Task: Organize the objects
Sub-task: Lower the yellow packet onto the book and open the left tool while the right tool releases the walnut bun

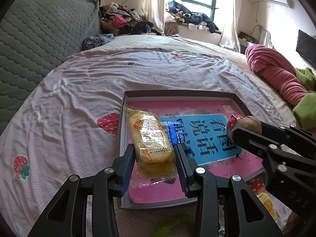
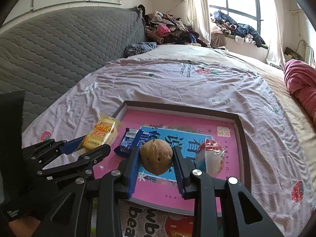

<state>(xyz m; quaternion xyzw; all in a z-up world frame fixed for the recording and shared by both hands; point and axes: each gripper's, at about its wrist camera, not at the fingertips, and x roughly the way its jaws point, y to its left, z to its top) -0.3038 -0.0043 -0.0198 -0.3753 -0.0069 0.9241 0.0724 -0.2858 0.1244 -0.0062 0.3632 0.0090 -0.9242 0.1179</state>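
A: Left gripper [image 1: 155, 158]?
B: Clamped on the yellow snack pack [image 1: 150, 141], held over the shallow box [image 1: 177, 94] on the bedsheet [image 1: 83, 90].
A: Right gripper [image 2: 156, 161]?
B: Closed on a walnut [image 2: 156, 157], above the pink book [image 2: 223, 148] lying inside the box.
A: Other items?
B: Blue wrapper [image 2: 134, 139] and red-white packet [image 2: 211, 158] rest on the book.
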